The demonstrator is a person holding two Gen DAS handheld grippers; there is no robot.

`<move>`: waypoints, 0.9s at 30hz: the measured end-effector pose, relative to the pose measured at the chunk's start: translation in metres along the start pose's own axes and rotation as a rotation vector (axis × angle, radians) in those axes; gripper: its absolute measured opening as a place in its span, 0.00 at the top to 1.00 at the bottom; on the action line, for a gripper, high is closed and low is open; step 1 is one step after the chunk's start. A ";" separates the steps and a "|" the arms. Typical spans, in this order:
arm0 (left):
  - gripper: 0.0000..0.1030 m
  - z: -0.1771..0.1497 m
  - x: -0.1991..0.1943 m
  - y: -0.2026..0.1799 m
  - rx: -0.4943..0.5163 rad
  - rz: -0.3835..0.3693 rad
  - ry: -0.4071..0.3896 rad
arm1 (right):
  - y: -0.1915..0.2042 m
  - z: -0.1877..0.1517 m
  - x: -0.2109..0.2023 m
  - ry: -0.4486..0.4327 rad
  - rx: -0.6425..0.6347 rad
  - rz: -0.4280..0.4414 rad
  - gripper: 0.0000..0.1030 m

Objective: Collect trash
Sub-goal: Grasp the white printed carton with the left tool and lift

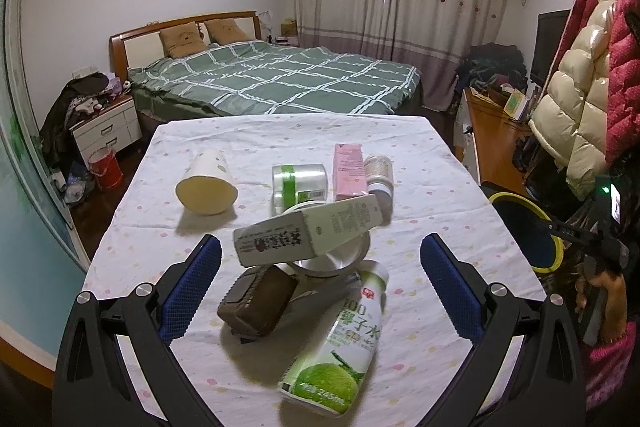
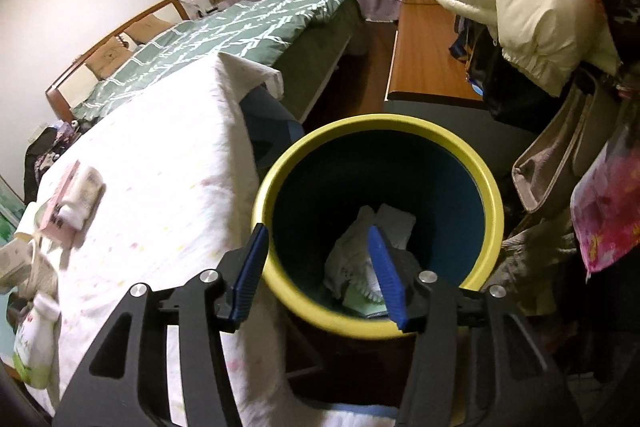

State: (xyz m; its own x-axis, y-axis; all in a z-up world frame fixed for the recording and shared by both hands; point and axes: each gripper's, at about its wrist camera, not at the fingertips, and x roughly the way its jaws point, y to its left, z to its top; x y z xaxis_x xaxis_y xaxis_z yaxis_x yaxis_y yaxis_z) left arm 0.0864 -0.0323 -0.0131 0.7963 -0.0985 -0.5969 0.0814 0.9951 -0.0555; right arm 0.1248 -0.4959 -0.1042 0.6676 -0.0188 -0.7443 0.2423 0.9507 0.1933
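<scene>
Plainly the left gripper (image 1: pixel 320 281) is the nearer one: its jaws stand wide apart and empty over the pile of trash on the table (image 1: pixel 440 163). Between the blue pads lie a brown pack (image 1: pixel 258 303) and a white carton (image 1: pixel 308 233), with the green bottle (image 1: pixel 340 343) just below them.

Its long axis runs from lower left to upper right — cap toward the far side, base toward the camera, roughly along the fingers' line. So a grasp across its body looks the likely next move.

Over the yellow-rimmed bin (image 2: pixel 496 195) beside the table hangs the right gripper (image 2: pixel 316 263), jaws apart and holding nothing — pale trash (image 2: pixel 360 239) already lies at the bottom.
</scene>
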 end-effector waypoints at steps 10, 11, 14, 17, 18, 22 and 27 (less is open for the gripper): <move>0.05 0.005 0.037 0.027 -0.058 -0.064 0.085 | 0.025 -0.009 0.000 0.017 -0.050 0.035 0.51; 0.05 0.006 0.041 0.029 -0.064 -0.072 0.092 | 0.028 -0.009 0.001 0.019 -0.054 0.038 0.51; 0.05 0.008 0.054 0.036 -0.074 -0.089 0.119 | 0.032 -0.009 0.003 0.024 -0.065 0.040 0.51; 0.05 0.007 0.065 0.043 -0.096 -0.136 0.154 | 0.037 -0.009 0.005 0.029 -0.075 0.034 0.51; 0.05 0.007 0.069 0.045 -0.105 -0.147 0.166 | 0.038 -0.009 0.006 0.031 -0.075 0.034 0.51; 0.05 0.007 0.081 0.054 -0.120 -0.165 0.186 | 0.044 -0.008 0.008 0.037 -0.083 0.036 0.51; 0.05 0.008 0.093 0.060 -0.143 -0.236 0.213 | 0.053 -0.008 0.010 0.044 -0.091 0.046 0.51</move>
State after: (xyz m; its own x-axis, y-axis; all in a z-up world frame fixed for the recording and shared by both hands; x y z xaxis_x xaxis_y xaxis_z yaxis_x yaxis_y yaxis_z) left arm 0.1705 0.0177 -0.0653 0.6211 -0.3376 -0.7073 0.1515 0.9371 -0.3144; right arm 0.1387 -0.4437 -0.1062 0.6446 0.0375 -0.7636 0.1458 0.9744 0.1709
